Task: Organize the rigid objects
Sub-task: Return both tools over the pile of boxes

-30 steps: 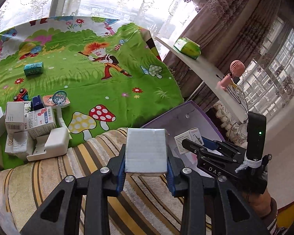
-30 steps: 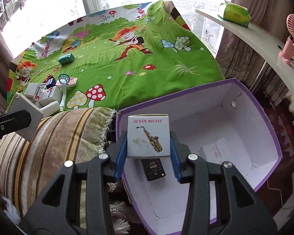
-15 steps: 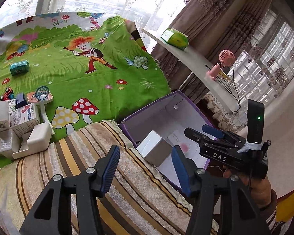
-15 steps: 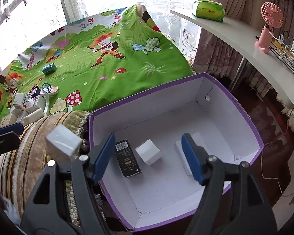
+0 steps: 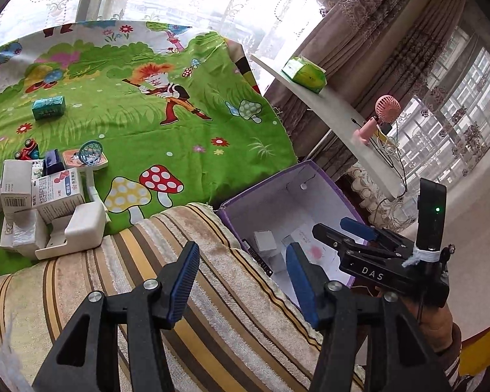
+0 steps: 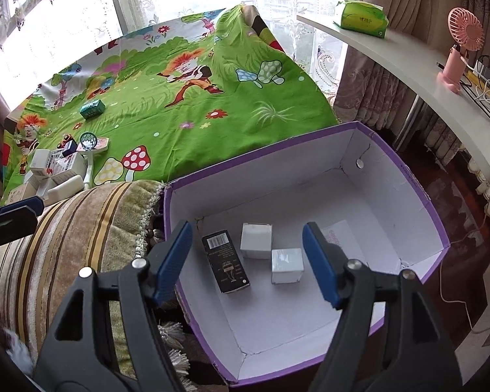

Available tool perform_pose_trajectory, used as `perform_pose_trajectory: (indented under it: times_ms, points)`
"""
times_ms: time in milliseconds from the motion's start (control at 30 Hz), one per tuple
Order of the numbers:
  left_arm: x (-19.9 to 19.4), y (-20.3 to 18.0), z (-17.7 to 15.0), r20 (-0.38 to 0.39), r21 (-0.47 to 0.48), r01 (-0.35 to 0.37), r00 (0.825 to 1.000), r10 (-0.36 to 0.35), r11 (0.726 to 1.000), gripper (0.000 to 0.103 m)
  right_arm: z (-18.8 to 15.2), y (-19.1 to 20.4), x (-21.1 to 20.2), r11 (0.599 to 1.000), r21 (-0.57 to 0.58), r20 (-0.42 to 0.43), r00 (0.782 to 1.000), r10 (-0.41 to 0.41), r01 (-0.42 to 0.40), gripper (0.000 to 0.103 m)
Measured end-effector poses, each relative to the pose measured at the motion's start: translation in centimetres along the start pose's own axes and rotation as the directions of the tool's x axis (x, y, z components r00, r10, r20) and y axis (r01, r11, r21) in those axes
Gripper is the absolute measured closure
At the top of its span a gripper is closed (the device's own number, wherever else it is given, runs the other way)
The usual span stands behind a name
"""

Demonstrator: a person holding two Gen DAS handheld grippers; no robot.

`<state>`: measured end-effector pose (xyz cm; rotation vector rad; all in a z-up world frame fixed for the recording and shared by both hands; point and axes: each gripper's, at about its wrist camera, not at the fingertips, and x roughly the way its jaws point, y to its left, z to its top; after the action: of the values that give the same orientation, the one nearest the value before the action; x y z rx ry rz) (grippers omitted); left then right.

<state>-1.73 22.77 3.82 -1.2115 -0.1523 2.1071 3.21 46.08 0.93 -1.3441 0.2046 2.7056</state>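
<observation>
A purple box with a white inside [image 6: 405,170] stands on the floor beside the striped sofa arm [image 6: 91,225]; it also shows in the left wrist view [image 5: 277,183]. In it lie a black box [image 6: 227,263] and two white boxes [image 6: 256,240] [image 6: 286,265]. My right gripper [image 6: 246,261] is open and empty above them. My left gripper [image 5: 241,276] is open and empty over the sofa arm [image 5: 212,294], by the box's left rim. A pile of white boxes [image 5: 39,202] lies on the green cartoon sheet [image 5: 166,137].
A teal box [image 5: 48,107], a toy car [image 5: 26,150] and a small hoop toy [image 5: 90,156] lie on the sheet. A white shelf [image 6: 408,62] at the right holds a green tissue pack [image 6: 362,19] and a pink fan [image 6: 460,49].
Both grippers opened and let go of their boxes. The two white boxes dropped into the purple box and now rest on its floor beside the black box.
</observation>
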Motion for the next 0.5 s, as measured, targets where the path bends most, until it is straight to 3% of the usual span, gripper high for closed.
perform_pose_trajectory:
  times_ms: [300,500]
  points:
    - [-2.5,3.7,0.0,0.052,-0.084,-0.051,0.997,0.056,0.995,0.047,0.1,2.9,0.3,0.997,-0.067,-0.013,1.0,0.024,-0.025,0.03]
    - [-5.0,7.9,-0.5,0.09,-0.182,-0.105,0.988,0.123,0.978,0.043,0.2,4.5,0.6,0.994,-0.069,-0.028,0.996,0.087,-0.088,0.03]
